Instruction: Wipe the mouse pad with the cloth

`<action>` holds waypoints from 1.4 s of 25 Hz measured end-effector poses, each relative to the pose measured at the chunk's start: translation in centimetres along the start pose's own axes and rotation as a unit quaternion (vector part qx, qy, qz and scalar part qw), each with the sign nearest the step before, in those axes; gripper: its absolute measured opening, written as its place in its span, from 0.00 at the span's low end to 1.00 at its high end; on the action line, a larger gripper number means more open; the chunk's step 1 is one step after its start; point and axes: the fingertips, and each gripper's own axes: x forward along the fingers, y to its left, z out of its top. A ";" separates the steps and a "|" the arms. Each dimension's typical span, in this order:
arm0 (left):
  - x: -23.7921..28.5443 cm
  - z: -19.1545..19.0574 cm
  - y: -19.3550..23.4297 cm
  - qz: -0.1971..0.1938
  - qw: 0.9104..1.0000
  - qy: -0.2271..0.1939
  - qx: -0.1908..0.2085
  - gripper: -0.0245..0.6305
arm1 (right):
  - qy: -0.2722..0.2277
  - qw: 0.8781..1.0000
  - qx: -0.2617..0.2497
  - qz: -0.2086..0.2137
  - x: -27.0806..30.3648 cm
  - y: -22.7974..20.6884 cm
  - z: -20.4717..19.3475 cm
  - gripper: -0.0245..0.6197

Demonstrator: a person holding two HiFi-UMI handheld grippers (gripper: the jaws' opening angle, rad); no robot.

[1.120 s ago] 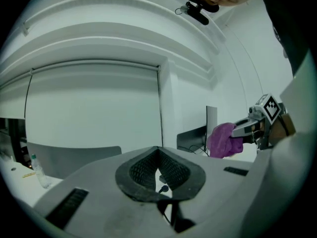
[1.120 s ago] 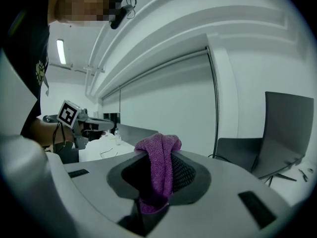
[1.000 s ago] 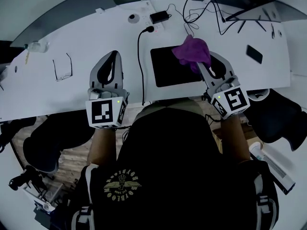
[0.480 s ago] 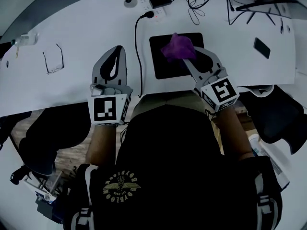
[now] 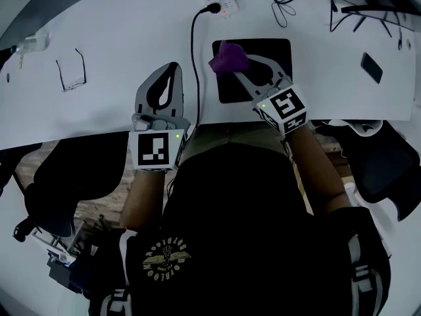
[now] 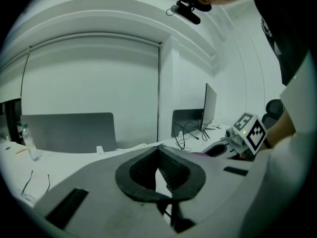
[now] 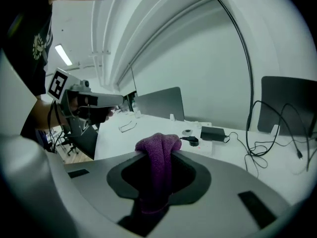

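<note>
Two tongs (image 5: 173, 66) (image 5: 234, 70), one purple cloth (image 5: 227, 58), one mouse pad (image 5: 279, 54), one pair of glasses (image 5: 70, 75).

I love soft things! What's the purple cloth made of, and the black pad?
Cloth: looks like fluffy terry or microfibre, judging by its nubby, looped surface and soft rounded folds. Pad: flat and matte black with no shine; probably fabric-topped foam or rubber, but the look leaves that open.

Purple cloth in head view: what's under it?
The black mouse pad, at its far-left corner. The cloth, clamped in the right gripper, hides that patch, so contact is unclear.
</note>
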 end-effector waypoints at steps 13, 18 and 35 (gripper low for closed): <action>0.4 -2.0 -1.4 -0.014 0.999 0.043 -0.010 0.04 | 0.102 0.993 0.050 -0.007 8.0 -0.7 -8.1 0.18; 1.3 -1.3 -2.4 -0.022 0.999 0.036 -0.005 0.04 | 0.135 0.987 0.069 -0.057 6.2 -4.4 -11.1 0.18; 5.1 1.3 -5.8 -0.073 0.997 0.020 0.028 0.04 | 0.117 0.967 0.141 -0.178 -2.3 -14.7 -14.4 0.18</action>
